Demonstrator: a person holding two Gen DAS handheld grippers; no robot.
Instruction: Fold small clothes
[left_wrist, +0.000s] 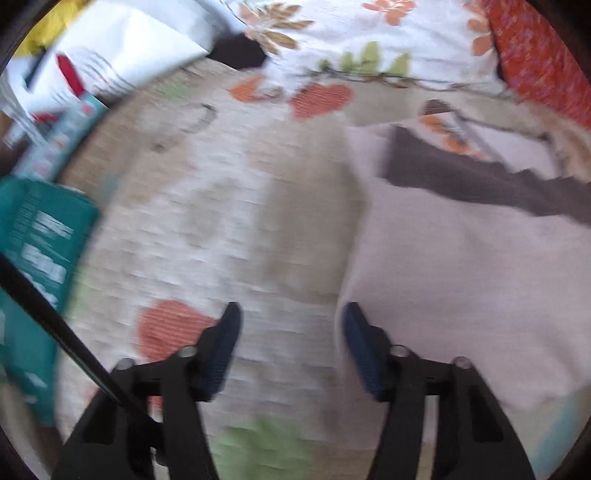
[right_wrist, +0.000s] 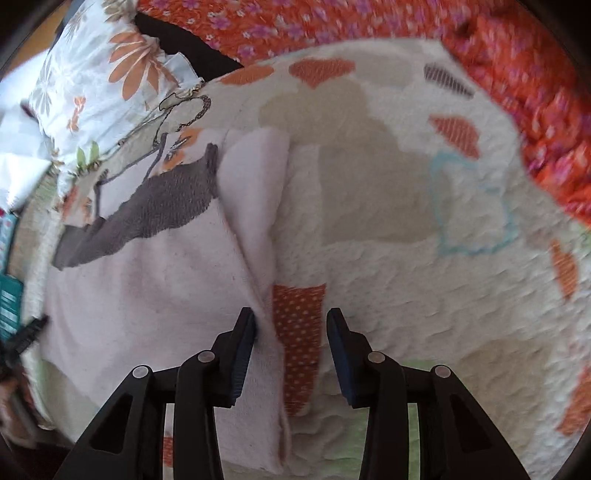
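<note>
A small pale pink garment (right_wrist: 147, 280) with a dark grey band lies flat on a patterned blanket; it also shows in the left wrist view (left_wrist: 461, 266). Its right edge is folded up into a ridge. My right gripper (right_wrist: 291, 325) is open, its jaws either side of that folded edge near the hem, above an orange dotted patch (right_wrist: 299, 332). My left gripper (left_wrist: 291, 321) is open and empty, just left of the garment's left edge, over the blanket. The left wrist view is blurred.
The blanket (right_wrist: 406, 258) has orange hearts and beige patches. An orange floral cloth (right_wrist: 517, 74) lies at the far right. A flowered pillow (right_wrist: 103, 81) lies behind. Teal packages (left_wrist: 33, 258) and white papers (left_wrist: 110, 48) lie to the left.
</note>
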